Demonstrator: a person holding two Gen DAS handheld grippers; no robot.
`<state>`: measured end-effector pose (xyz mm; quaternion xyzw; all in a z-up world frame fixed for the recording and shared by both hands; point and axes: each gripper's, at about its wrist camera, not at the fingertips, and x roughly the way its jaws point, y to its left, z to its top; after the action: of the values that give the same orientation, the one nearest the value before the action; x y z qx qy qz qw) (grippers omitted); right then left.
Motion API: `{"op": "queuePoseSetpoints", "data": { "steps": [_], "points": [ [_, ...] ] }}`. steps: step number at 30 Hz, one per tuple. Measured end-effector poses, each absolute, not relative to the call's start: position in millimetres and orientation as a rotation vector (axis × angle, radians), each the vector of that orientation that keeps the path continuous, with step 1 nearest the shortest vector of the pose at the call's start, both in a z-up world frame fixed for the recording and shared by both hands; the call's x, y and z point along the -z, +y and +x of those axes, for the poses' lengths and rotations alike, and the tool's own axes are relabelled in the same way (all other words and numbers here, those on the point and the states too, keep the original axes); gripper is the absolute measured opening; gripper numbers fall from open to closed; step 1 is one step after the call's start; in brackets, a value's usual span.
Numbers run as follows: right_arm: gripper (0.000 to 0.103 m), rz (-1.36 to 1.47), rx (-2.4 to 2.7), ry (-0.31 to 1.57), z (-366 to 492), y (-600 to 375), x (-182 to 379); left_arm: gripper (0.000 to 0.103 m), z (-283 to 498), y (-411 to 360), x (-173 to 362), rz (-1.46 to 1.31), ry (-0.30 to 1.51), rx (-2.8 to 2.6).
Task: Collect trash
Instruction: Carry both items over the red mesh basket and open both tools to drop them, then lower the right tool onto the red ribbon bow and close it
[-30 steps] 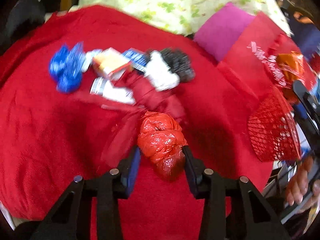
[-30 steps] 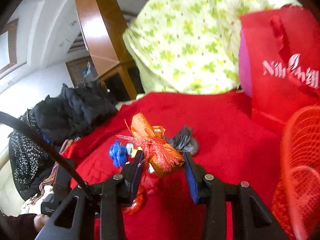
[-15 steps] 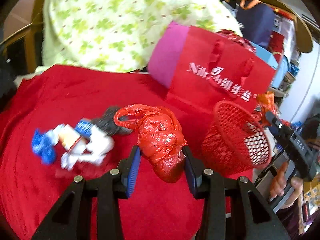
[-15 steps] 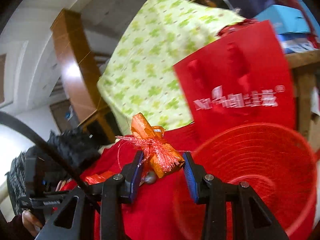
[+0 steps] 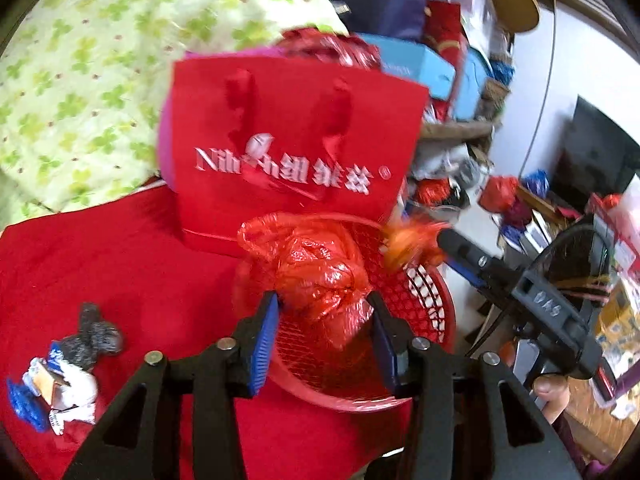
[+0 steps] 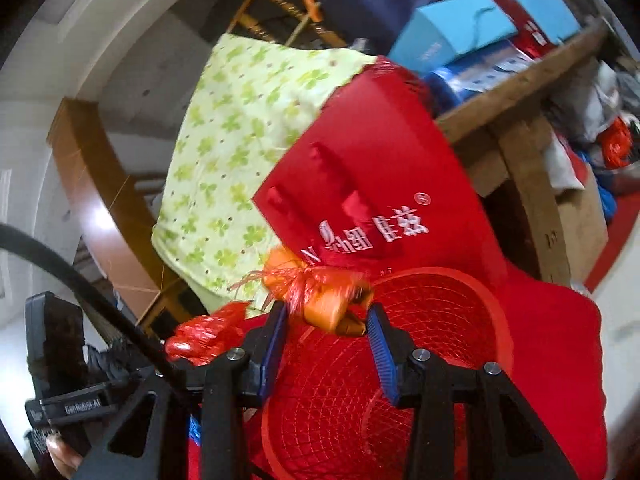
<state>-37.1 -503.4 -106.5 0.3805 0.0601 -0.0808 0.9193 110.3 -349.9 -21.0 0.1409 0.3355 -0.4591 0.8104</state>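
Note:
A crumpled red plastic bag (image 5: 320, 272) sits between the pads of my left gripper (image 5: 322, 304), right above the red mesh basket (image 5: 360, 400). The jaws are opening, and the pads still touch the bag. My right gripper (image 6: 326, 312) hovers over the basket's (image 6: 440, 360) far rim. Its jaws are opening too. The orange wrapper with red netting (image 6: 320, 296) lies blurred and loose between them. From the left wrist view, that wrapper (image 5: 412, 240) shows at the basket's right rim.
A red gift bag (image 5: 296, 140) stands just behind the basket on the red cloth (image 5: 100, 260). More trash, black, white and blue pieces (image 5: 68, 368), lies at the lower left. A green-patterned cloth (image 5: 100, 60) hangs behind. Cluttered shelves (image 5: 460, 80) fill the right.
Both grippers have swung with their loads from over the red cloth to above the basket. The orange wrapper has tipped over and come loose between the right jaws.

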Motion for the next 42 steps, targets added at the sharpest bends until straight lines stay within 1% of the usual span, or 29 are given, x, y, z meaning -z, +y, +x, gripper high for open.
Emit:
{"op": "queuePoseSetpoints", "data": {
  "steps": [1,2,3,6,8,11,18,22,25,28,36,42],
  "points": [
    [0.064,0.798,0.176,0.121,-39,-506,108,0.05,111,-354,26,0.307,0.741,0.98],
    [0.075,0.82,0.188,0.115,-40,-508,110,0.051,113,-356,31,0.3,0.775,0.98],
    [0.076,0.838,0.195,0.106,-42,-510,112,0.051,114,-355,35,0.289,0.791,0.981],
    [0.076,0.839,0.2,0.094,-42,-510,111,0.054,113,-336,39,0.257,0.803,0.976],
    [0.076,0.812,0.2,0.088,-39,-503,106,0.061,113,-316,39,0.234,0.797,0.96],
    [0.076,0.741,0.178,0.078,-30,-482,94,0.065,114,-277,39,0.208,0.773,0.908],
    [0.076,0.556,0.056,0.004,-10,-411,67,0.069,126,-140,42,0.157,0.707,0.616],
    [0.076,0.509,-0.025,0.02,13,-369,64,0.072,133,-66,47,0.134,0.682,0.411],
    [0.076,0.468,-0.087,0.085,40,-333,68,0.073,137,-23,56,0.103,0.688,0.311],
    [0.076,0.448,-0.141,0.185,69,-303,80,0.073,142,3,74,0.056,0.718,0.272],
    [0.076,0.436,-0.189,0.517,148,-249,133,0.073,153,24,122,0.004,0.811,0.269],
    [0.076,0.44,-0.233,0.674,185,-224,168,0.073,170,36,142,-0.036,0.843,0.257]
  ]
}}
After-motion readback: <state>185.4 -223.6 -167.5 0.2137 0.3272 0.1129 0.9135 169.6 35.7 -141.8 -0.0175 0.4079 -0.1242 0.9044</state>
